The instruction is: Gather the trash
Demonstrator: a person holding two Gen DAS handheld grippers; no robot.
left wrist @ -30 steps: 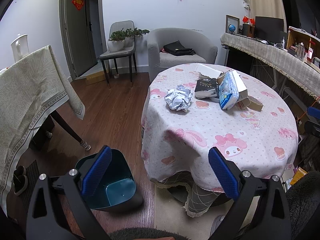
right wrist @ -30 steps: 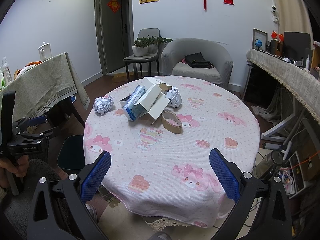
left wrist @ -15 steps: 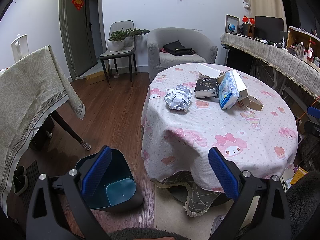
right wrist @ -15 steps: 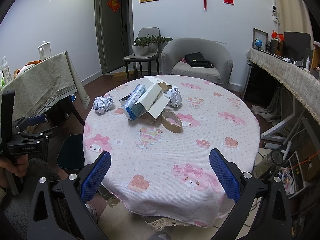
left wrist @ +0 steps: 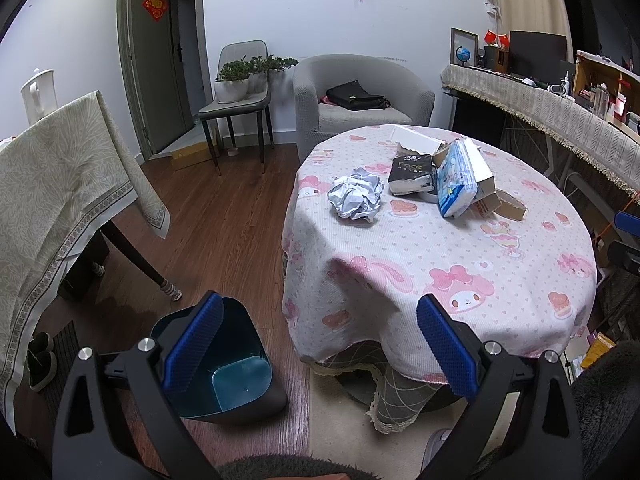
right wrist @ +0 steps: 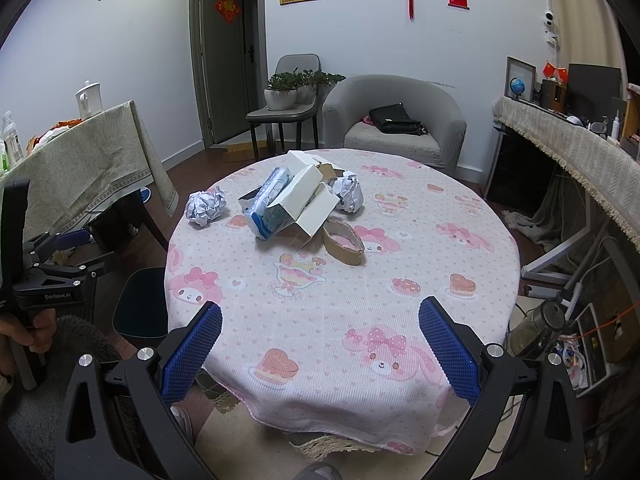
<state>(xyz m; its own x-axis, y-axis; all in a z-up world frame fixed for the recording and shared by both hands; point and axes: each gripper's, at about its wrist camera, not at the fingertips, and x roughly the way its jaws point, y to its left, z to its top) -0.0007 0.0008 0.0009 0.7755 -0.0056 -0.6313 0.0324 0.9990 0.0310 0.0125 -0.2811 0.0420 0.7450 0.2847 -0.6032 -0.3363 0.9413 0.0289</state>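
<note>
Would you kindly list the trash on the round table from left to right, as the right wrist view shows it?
Crumpled paper ball → blue tissue pack → white box → cardboard ring. A second crumpled ball sits behind the box, overlapping it, so I leave it out.

Bare cloth across the near half of the desk [right wrist: 400, 280], open to both spread claws. Farther back, heaped boxes [right wrist: 308, 196] flanked by crumpled paper balls [right wrist: 206, 208]. Bin [left wrist: 236, 376] unobstructed on floor beside desk.
</note>
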